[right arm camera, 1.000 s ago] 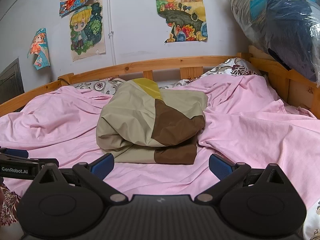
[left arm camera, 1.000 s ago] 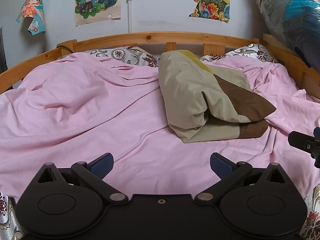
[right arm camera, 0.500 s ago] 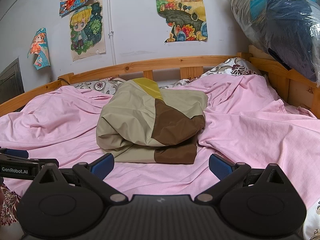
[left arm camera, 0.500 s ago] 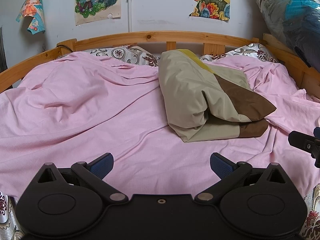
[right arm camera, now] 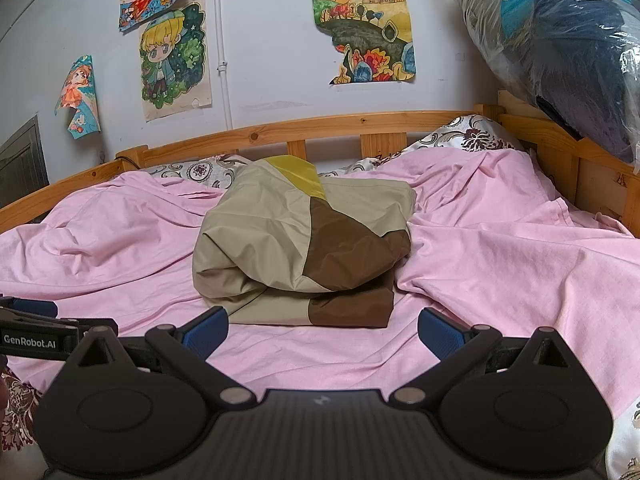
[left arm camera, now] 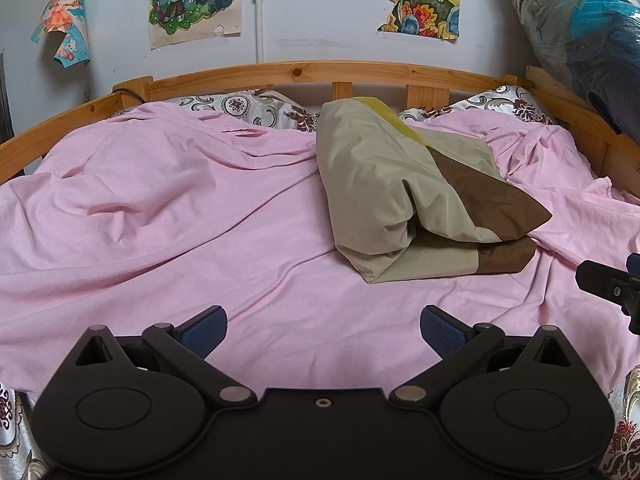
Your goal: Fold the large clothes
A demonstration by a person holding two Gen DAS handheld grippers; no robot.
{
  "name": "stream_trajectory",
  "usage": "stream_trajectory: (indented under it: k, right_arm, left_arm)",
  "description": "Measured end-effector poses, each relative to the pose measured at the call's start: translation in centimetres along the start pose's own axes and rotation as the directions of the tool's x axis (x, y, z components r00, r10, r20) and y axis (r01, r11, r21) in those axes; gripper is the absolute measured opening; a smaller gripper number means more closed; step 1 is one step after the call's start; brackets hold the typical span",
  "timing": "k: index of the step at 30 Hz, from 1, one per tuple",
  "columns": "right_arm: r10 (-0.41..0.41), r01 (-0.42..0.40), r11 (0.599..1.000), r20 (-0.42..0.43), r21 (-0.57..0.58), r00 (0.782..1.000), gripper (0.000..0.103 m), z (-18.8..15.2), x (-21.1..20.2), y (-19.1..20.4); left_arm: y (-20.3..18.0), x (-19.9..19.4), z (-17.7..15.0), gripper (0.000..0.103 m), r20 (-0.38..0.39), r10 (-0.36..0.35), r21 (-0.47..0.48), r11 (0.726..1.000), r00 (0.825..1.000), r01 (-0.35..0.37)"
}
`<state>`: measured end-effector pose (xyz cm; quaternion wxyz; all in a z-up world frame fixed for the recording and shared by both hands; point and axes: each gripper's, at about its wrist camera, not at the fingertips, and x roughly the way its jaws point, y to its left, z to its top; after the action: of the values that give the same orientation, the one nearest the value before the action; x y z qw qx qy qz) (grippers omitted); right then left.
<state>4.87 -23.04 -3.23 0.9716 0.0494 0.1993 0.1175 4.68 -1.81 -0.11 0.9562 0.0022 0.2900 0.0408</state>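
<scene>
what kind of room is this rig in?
Most likely a bedroom at home: a wooden bed frame with a pink sheet and patterned pillows, cartoon posters taped to the wall, and a folded garment on the bed.

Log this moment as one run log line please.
phase: fold appears done | beige, brown and yellow folded garment lying on pink bedsheet | left gripper open, empty | right gripper open, empty
</scene>
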Motion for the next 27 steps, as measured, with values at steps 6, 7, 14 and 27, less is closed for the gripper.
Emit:
stream_trajectory:
  k: [6,7,14,27]
  right_arm:
    - [-0.001,0.001,1.0,-0.001,0.0,1.0,0.103,0.0,-0.01,0.03]
    - [-0.001,0.001,1.0,-0.001,0.0,1.0,0.103,0.0,-0.01,0.03]
    - [0.0,0.0,1.0,-0.001,0.0,1.0,0.103,0.0,-0.03,0.0]
    - [0.0,0.0,1.0,-0.002,0.0,1.0,0.103,0.01,-0.03,0.02]
  left_arm:
    - [-0.03,0.06,-0.2,0.102,-0.003,-0.001,-0.002,1.0,1.0,0.001]
    - [-0.02,0.06,-0.18,0.102,-0.003,-0.002,-0.001,1.0,1.0,0.002]
    - [-0.14,0.08,-0.46,0.102,-0.006,0.001,-0.003,1.0,1.0,-0.001]
    - [-0.14,0.07,-0.57,0.102,-0.006,-0.001,-0.003,1.0,1.0,0.001]
